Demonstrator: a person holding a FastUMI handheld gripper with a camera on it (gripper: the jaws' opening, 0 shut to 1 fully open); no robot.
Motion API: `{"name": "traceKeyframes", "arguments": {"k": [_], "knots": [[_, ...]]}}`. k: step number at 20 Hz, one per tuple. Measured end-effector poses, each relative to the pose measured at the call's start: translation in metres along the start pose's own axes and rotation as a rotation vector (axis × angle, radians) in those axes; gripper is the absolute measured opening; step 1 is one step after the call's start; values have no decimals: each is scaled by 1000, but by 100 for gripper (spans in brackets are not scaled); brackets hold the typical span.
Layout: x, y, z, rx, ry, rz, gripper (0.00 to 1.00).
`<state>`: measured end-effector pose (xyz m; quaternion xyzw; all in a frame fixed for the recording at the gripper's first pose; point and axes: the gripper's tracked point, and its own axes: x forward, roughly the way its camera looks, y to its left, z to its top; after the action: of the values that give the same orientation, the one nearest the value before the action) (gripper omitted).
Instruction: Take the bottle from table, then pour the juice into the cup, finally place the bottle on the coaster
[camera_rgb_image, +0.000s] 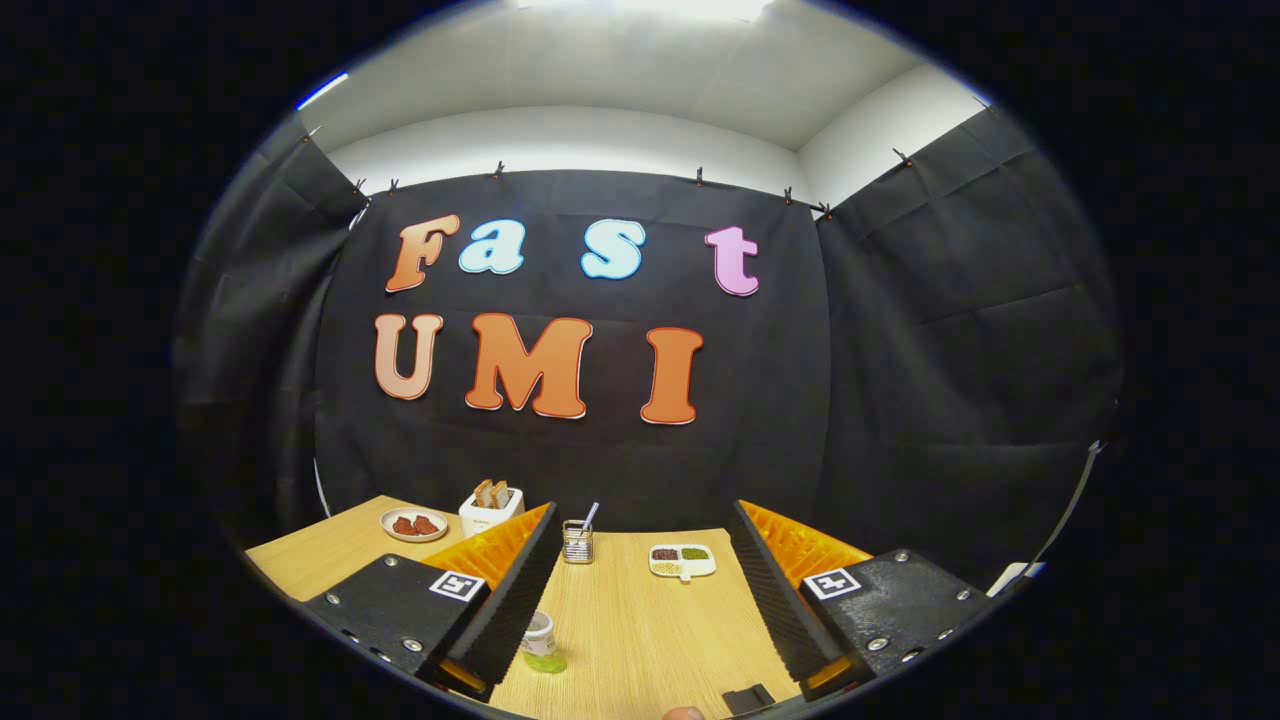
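Black cloth hangs all round the booth, and below it a pale wooden table (640, 620) stretches away from us. Taking the bottle (541, 643) as our marker: it's a small one, pale cap on top, green juice in the lower part, standing upright on the table. And the claw (640, 570) is wide apart, both fingers spread with bare table between them, clamped on nothing. The bottle stands right against the inner face of the left finger (510, 600), partly tucked behind it, close to the finger's base rather than its tip; whether it actually touches, I can't tell. The right finger (775, 600) is well apart from the bottle, across the open gap.

Beyond the bottle, further up the table and past the fingertips, there's a little glass jar with a spoon (578, 540) poking out. To the right of that, a white divided dish (682, 560) with dark, pale and green fillings. Back and left of the bottle, a white toaster (490, 510) holding slices of bread, and beside it a small plate (413, 524) with reddish pieces on it.
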<state>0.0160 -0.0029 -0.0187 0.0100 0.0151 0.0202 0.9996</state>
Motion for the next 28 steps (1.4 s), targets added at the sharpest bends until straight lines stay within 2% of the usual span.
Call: {"name": "traceKeyframes", "arguments": {"k": [8, 13, 17, 25, 28], "knots": [[8, 3, -9, 14, 11, 14, 100], [22, -4, -15, 6, 5, -31, 100], [17, 19, -35, 14, 17, 9, 100], [8, 88, -125, 11, 93, 121, 100], [6, 106, -166, 11, 134, 123, 100]]}}
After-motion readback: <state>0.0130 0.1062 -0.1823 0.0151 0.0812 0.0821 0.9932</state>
